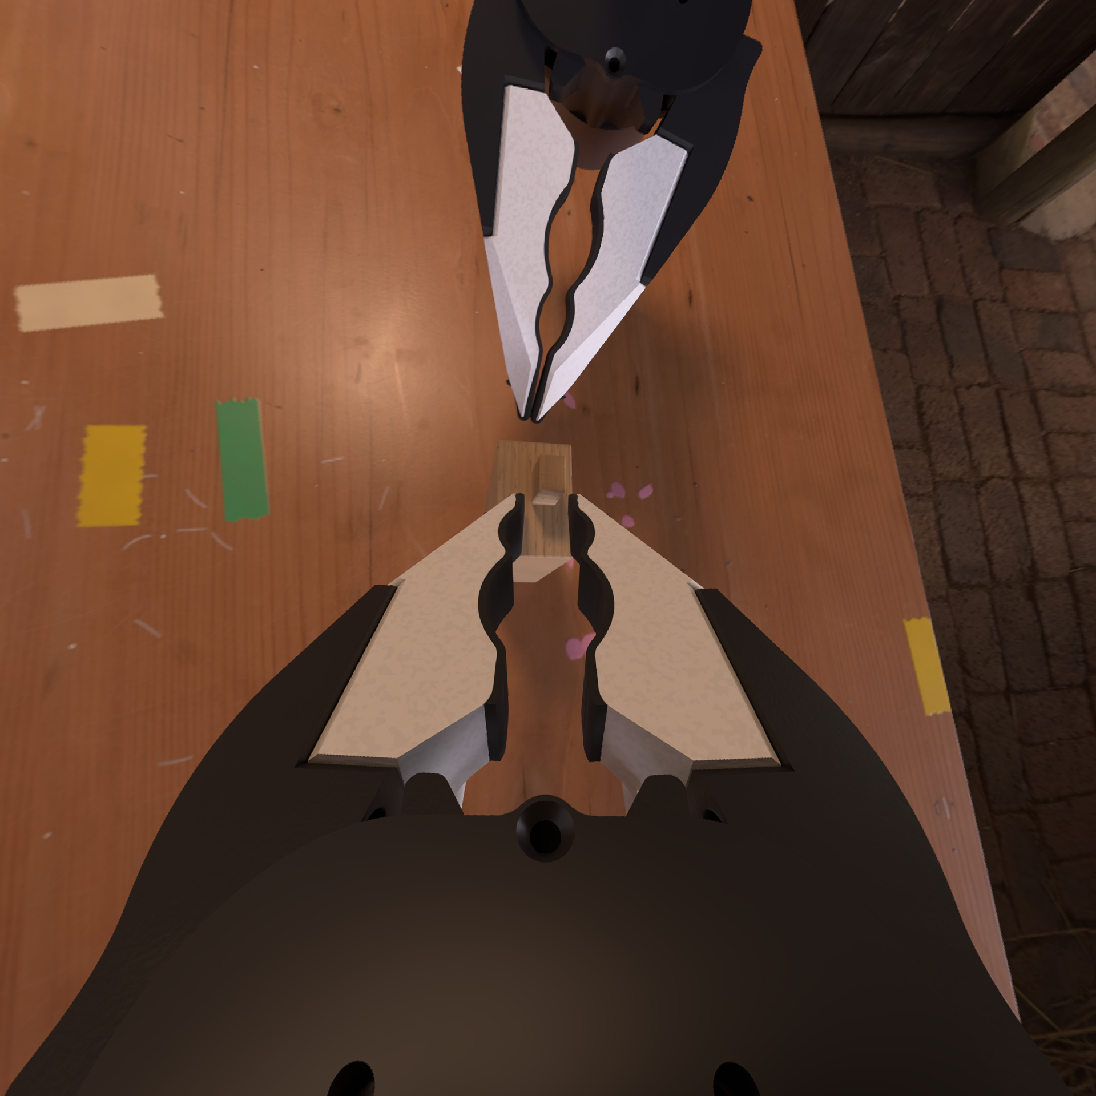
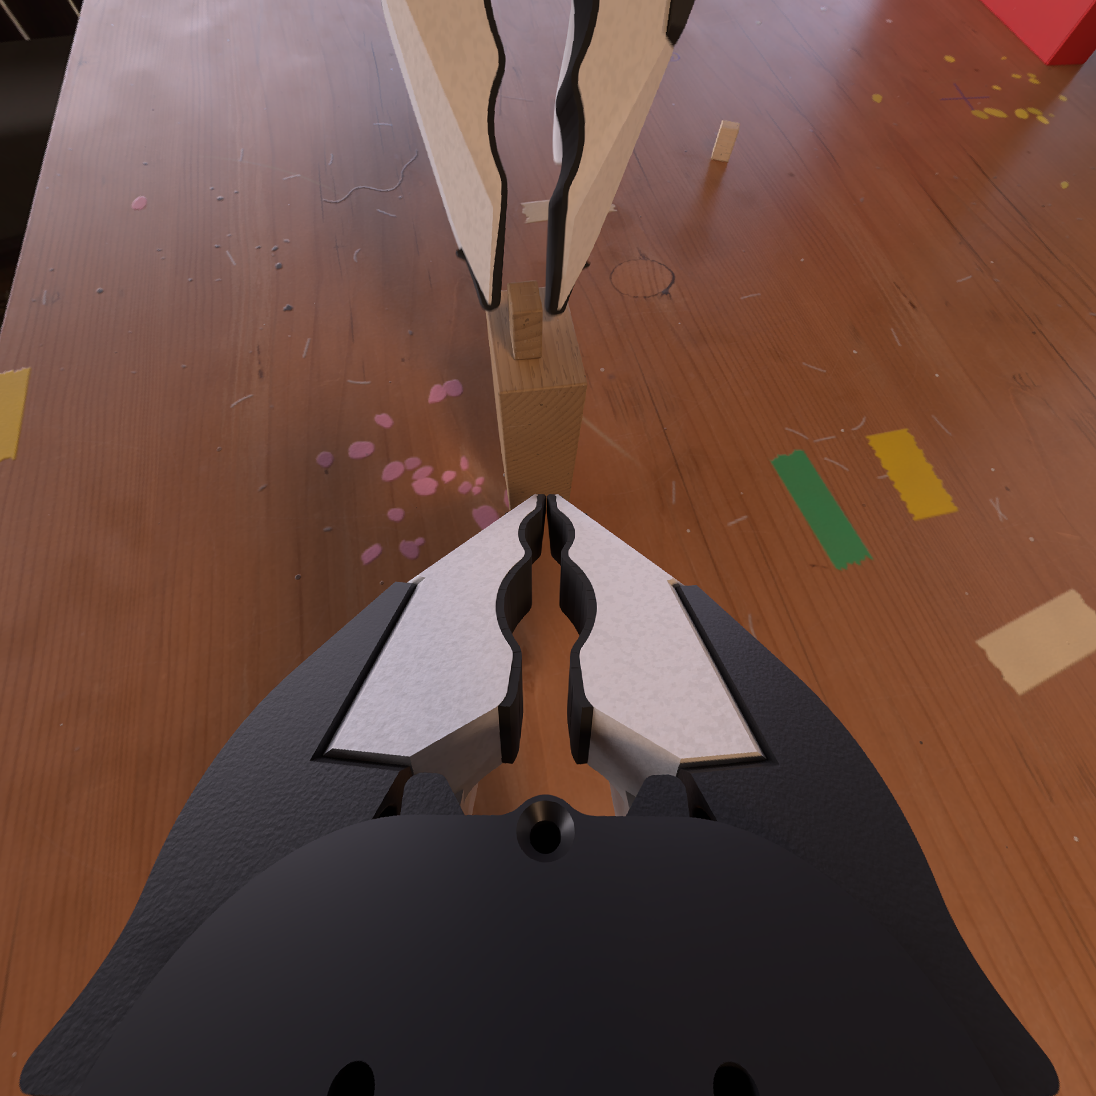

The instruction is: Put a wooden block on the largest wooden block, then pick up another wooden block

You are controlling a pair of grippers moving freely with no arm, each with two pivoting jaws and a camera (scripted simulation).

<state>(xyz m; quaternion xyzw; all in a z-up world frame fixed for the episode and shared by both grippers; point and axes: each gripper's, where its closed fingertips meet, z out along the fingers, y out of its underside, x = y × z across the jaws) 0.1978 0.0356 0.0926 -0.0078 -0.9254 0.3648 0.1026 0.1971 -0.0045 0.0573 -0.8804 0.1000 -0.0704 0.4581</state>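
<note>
The largest wooden block (image 2: 539,415) stands on the table, also in the left wrist view (image 1: 522,468). A small wooden block (image 2: 525,323) rests on its top, also in the left wrist view (image 1: 545,498). My left gripper (image 1: 545,501), with tan pads, straddles the small block with a narrow gap on each side; it comes down from the top of the right wrist view (image 2: 525,307). My right gripper (image 2: 545,501), with white pads, is shut and empty, just short of the large block; it also shows in the left wrist view (image 1: 531,415). Another small wooden block (image 2: 725,141) stands farther off.
A red box (image 2: 1044,29) is at the far corner. Flat tape strips, green (image 1: 242,459), yellow (image 1: 111,474) and beige (image 1: 88,302), and pink paint spots (image 2: 409,468) mark the table. The table edge (image 1: 925,593) drops to a brick floor.
</note>
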